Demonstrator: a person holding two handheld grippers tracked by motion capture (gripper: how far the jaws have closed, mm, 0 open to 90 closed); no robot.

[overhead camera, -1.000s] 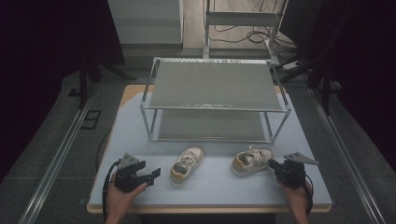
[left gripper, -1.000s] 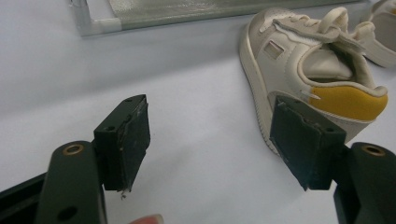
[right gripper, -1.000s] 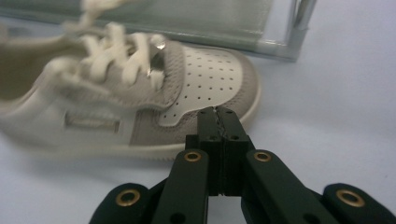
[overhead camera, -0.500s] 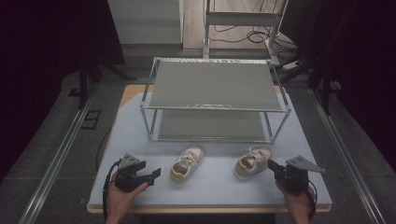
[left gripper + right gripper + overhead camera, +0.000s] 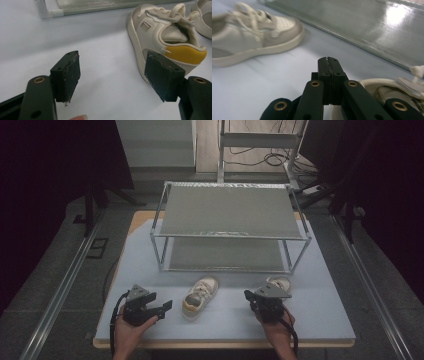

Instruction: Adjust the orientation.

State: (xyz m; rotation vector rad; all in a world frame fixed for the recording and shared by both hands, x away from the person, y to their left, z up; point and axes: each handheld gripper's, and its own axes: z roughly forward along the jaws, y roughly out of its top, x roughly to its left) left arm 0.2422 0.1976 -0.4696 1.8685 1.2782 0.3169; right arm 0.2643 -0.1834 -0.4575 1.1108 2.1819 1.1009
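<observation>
— What could have gone wrong at that moment?

— My guess was the right tool (image 5: 248, 296). It hovered right over the second cream low-top sneaker (image 5: 279, 283), with its black jaws pressed flat together and nothing between them. If it had gone down like that, it would probably have shoved the shoe across the pale blue bench (image 5: 325, 320) toward the two-tier metal-frame shoe rack (image 5: 230, 210) rather than gripping it.

— And the other side?

— The left tool (image 5: 167, 306) was wide open and empty, resting low over the bench. Its right pad (image 5: 162, 75) stood just beside the yellow heel of the first cream low-top sneaker with a yellow heel patch (image 5: 200, 295), though I couldn't tell if it touched. A careless closing might only have pinched the heel rim and tipped the shoe.

— Where were the shoes?

— Both sat on the bench in front of the rack, between the two hands; the shelves were bare.
</observation>
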